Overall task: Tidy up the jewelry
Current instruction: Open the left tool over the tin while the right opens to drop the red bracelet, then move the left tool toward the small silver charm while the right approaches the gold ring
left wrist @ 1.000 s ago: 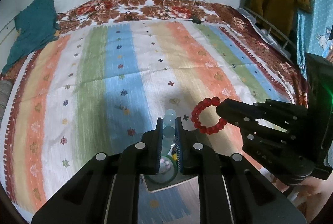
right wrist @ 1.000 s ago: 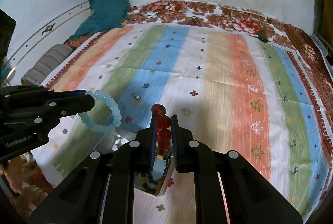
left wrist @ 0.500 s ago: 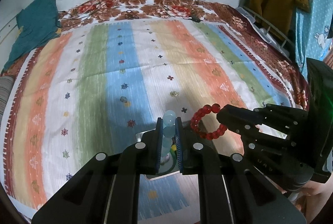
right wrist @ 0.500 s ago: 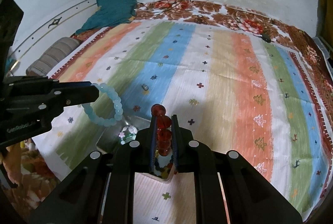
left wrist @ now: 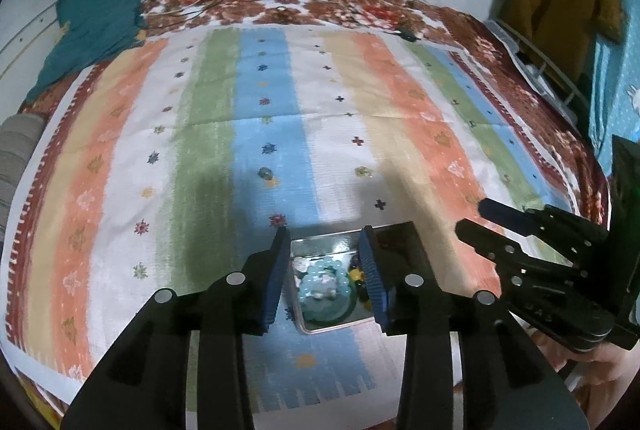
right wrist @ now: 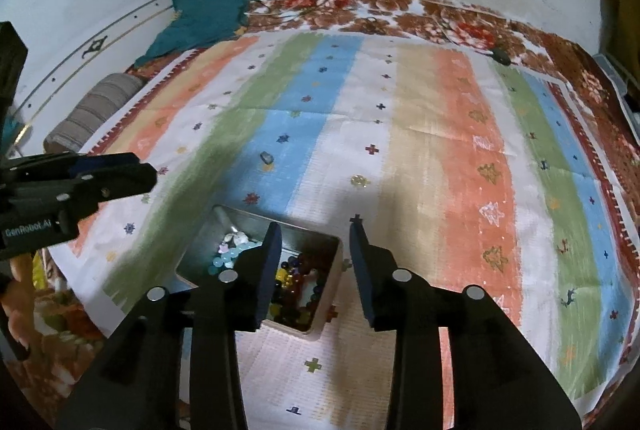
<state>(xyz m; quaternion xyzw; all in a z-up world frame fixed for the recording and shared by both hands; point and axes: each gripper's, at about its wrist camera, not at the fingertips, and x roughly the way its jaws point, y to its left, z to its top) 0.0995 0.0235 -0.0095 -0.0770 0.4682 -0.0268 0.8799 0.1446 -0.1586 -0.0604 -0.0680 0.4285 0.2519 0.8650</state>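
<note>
- The left gripper (left wrist: 325,242) hangs over a metal tin (left wrist: 320,246), its jaws just parted, with nothing between the blue pads.
- Straight below that gap a pale aqua bead bracelet (left wrist: 326,280) lies inside the tin, beside darker and yellow beads.
- The right gripper (right wrist: 314,232) is spread the same way, its jaws also just opened and empty, over the tin's far side.
- Under it lies a heap of dark red, amber and blue beads (right wrist: 294,288); the aqua bracelet (right wrist: 226,258) shows at the tin's (right wrist: 336,262) left end.
- The tin sits on a striped cloth (left wrist: 380,118) near its front edge. A small loose piece (right wrist: 266,158) lies apart on the blue stripe.
- Judgement: both bracelets look released into the tin, so the drop is done.
- To finish well, raise each gripper straight up with the fingers kept apart, so that no pad catches a strand or nudges the tin.
- The loose piece seems the likely next pick; approach it from above.
</note>
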